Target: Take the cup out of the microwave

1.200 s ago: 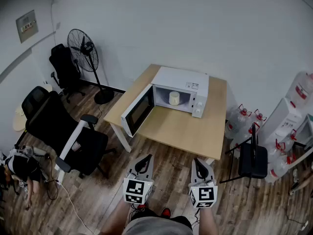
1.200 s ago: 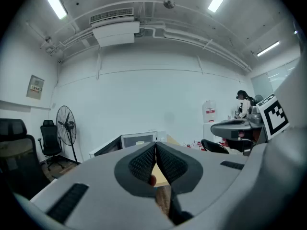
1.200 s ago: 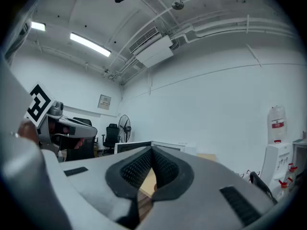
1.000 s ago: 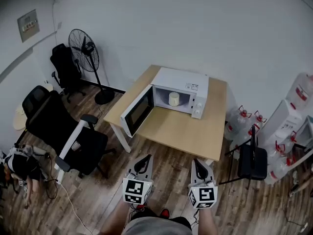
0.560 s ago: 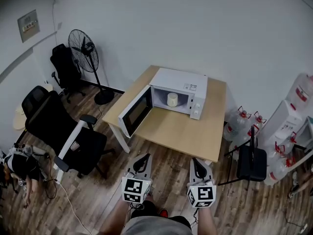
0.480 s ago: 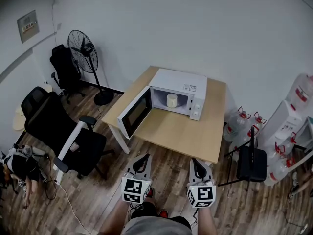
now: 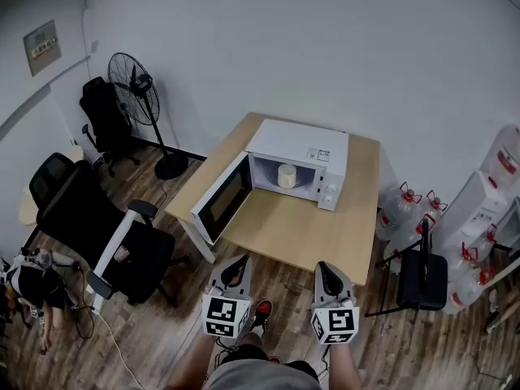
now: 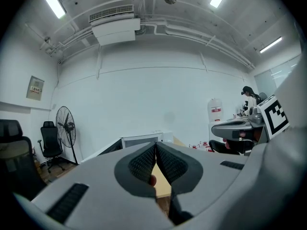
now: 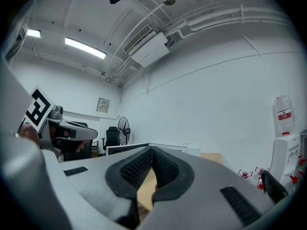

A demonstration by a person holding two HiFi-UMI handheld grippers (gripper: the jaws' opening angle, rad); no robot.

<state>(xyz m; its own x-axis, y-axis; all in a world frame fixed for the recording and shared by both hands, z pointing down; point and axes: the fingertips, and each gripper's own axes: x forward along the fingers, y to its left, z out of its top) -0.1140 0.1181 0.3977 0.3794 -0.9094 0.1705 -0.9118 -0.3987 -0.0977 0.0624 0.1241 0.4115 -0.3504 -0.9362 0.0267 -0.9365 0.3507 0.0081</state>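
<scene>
A pale cup [image 7: 286,175] stands inside the white microwave [image 7: 301,146], whose door [image 7: 219,201] hangs open to the left, on a wooden table [image 7: 284,226]. My left gripper [image 7: 236,268] and right gripper [image 7: 327,273] are held side by side over the floor, short of the table's near edge. Both are shut with nothing between the pads. In the left gripper view the left gripper [image 8: 156,147] points toward the microwave [image 8: 141,141], with the table top showing below the pads. The right gripper [image 9: 151,152] looks the same way, at the microwave [image 9: 168,147].
A black office chair [image 7: 114,242] stands left of the table, a second chair [image 7: 99,116] and a standing fan [image 7: 138,84] farther back. A black chair [image 7: 422,275] and several water bottles [image 7: 406,210] stand right of the table. A person's red shoe [image 7: 262,309] shows between the grippers.
The table and microwave have come nearer and lower in the head view as both grippers moved forward toward the table. Both stay shut and empty.
</scene>
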